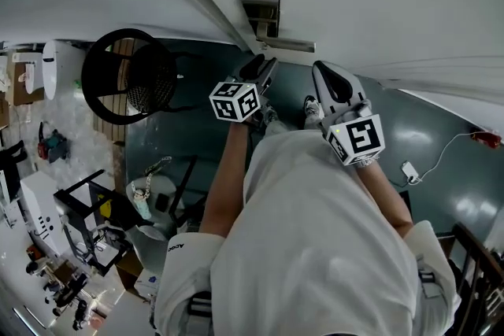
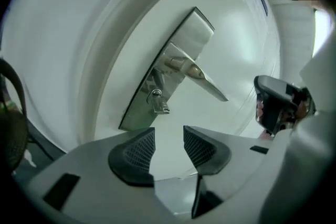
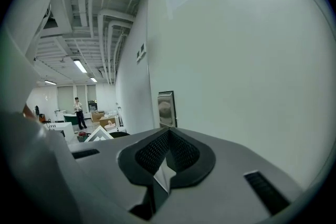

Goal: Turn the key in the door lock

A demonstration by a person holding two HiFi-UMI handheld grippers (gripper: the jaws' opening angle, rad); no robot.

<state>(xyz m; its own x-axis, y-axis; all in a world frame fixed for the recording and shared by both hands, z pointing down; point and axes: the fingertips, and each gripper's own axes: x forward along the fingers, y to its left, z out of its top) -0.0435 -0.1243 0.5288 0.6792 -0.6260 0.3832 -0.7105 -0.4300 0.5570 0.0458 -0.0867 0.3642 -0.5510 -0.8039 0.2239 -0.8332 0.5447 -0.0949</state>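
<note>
White door [image 2: 68, 34]: both tools are held up to it, and the lock hardware is carried on it.
Steel lock plate [image 2: 181, 52]: long and narrow, fixed flat on the door; it is seen slanted in the left gripper view, on the far side of the left tool.
Left tool [image 2: 169, 138]: its jaws are held apart with nothing between them. It is aimed at the plate's lower end and judged much the nearer of the two to the key.
Right tool [image 3: 167, 150]: its jaws are closed together on nothing. It is held to the right of the left tool, by the door's bare face.
Lever handle [image 2: 202, 80]: set at the plate's middle and run out to the right, over the key.
Key [image 2: 157, 103]: seated in the lock just under the handle, with a small ring seen at its head.
Key's axis: judged to stand out from the plate toward the left tool, nearly in line with that tool's reach.
Deciding relation: the key lies just beyond the open jaws and a little left of their gap, touched by neither. A short advance with a slight shift left is judged needed before the head can be gripped and rolled.
</note>
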